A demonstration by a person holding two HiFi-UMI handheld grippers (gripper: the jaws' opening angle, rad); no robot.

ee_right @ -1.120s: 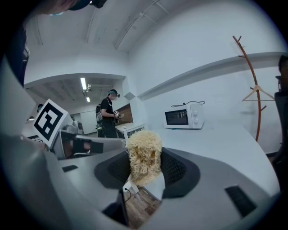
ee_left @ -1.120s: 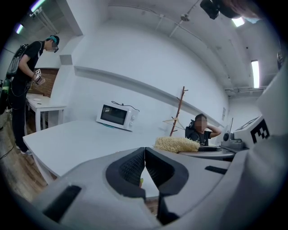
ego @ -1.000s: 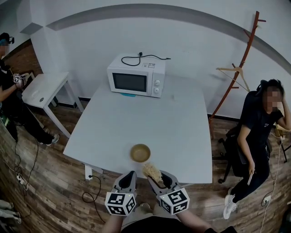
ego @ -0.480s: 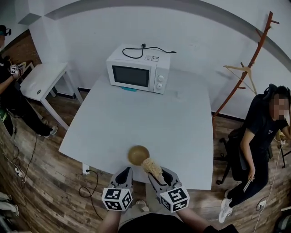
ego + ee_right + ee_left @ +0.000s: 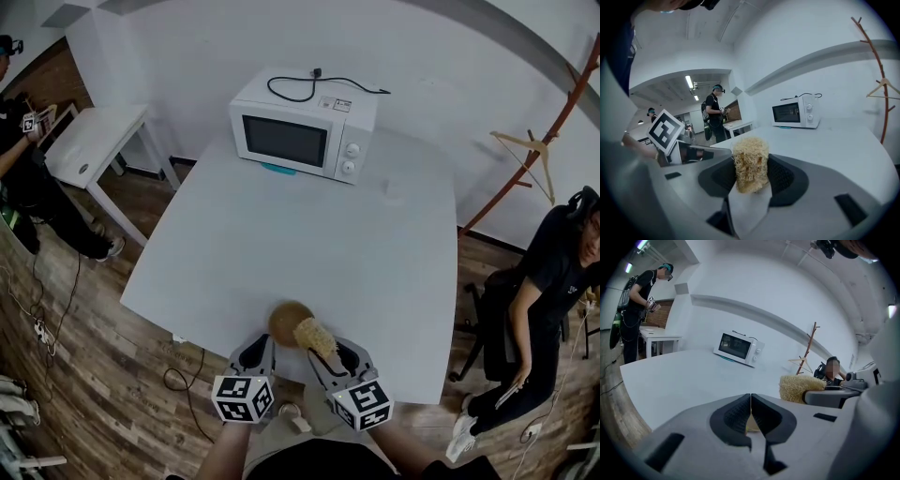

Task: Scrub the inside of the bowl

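A small wooden bowl point(image 5: 284, 320) sits on the white table point(image 5: 309, 234) close to its near edge. My right gripper point(image 5: 330, 350) is shut on a straw-coloured loofah scrubber point(image 5: 315, 335), whose end reaches over the bowl's near right rim. In the right gripper view the scrubber point(image 5: 750, 157) stands upright between the dark pads of that gripper point(image 5: 751, 177). My left gripper point(image 5: 262, 346) is just short of the bowl's near left side. Its jaws point(image 5: 751, 403) are pressed together, and only a tan sliver shows below them. The scrubber point(image 5: 799, 387) appears to its right.
A white microwave point(image 5: 305, 136) with a cable on top stands at the table's far side. A small white side table point(image 5: 89, 150) and a standing person point(image 5: 23, 178) are at the left. A seated person point(image 5: 562, 272) and a wooden coat rack point(image 5: 553, 122) are at the right.
Both grippers have moved forward to the bowl. The scrubber, which was short of the bowl, now overlaps its near right rim. The head view has shifted.
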